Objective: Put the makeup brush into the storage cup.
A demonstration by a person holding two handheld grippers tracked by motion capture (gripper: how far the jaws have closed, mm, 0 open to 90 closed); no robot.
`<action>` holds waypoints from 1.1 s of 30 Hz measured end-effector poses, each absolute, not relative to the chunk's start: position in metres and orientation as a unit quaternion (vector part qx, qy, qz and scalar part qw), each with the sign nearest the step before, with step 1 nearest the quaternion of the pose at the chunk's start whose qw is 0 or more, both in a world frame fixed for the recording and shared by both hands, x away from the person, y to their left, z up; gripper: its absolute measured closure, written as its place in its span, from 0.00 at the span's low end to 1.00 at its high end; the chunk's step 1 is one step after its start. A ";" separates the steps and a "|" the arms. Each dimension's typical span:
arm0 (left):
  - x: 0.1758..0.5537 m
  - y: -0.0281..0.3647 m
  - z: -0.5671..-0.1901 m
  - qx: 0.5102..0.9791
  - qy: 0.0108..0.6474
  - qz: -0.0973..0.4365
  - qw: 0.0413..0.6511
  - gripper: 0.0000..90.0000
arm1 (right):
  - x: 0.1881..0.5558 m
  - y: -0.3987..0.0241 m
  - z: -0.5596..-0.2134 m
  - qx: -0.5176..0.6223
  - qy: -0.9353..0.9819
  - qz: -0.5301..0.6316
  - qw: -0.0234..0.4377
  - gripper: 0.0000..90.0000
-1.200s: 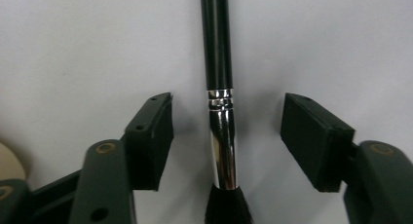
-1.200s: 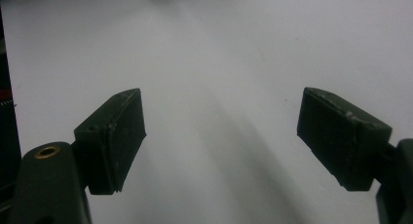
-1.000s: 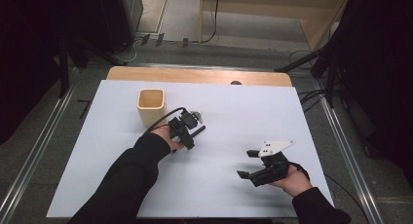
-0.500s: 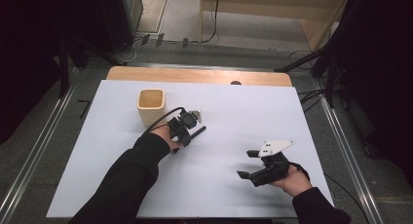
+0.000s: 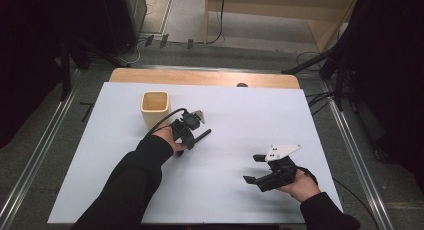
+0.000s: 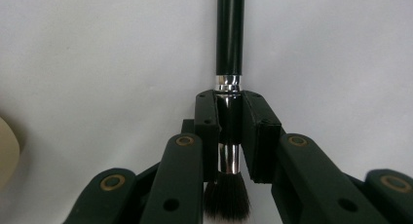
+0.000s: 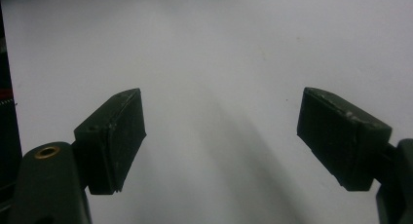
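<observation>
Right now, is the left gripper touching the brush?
Touching. In the left gripper view, the left gripper has both pads pressed against the brush at its metal ferrule, with no gap on either side.

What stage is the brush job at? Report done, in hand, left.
Done: left tongs have just closed on the makeup brush, lying on the white table. In hand: that grip. Left: lifting it, probably into the beige cup; right tongs wait open.

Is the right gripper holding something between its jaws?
No, the right gripper has its jaws wide apart, with bare white table between them.
</observation>
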State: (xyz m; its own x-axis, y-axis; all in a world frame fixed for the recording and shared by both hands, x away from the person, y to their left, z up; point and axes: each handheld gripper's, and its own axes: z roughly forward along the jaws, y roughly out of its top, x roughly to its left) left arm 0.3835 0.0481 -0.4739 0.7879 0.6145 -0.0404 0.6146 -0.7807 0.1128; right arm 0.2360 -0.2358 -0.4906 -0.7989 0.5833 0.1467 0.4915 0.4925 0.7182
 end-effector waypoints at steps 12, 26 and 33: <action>0.384 0.058 -0.455 0.938 0.328 -0.032 0.111 0.88 | 0.236 -0.236 -0.490 0.310 0.860 0.400 0.062 0.21; 0.369 0.075 -0.427 0.934 0.310 -0.053 0.170 0.88 | 0.232 -0.233 -0.486 0.300 0.849 0.432 0.058 0.24; 0.358 0.086 -0.419 0.928 0.310 -0.053 0.198 0.88 | 0.231 -0.230 -0.484 0.302 0.842 0.443 0.060 0.24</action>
State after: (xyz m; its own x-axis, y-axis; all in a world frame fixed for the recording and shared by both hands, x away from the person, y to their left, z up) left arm 0.3584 0.0859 -0.4187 0.8019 0.5548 -0.2217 0.5970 -0.7291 0.3348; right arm 0.2307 -0.2298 -0.4836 -0.8107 0.5611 0.1669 0.4552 0.4250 0.7824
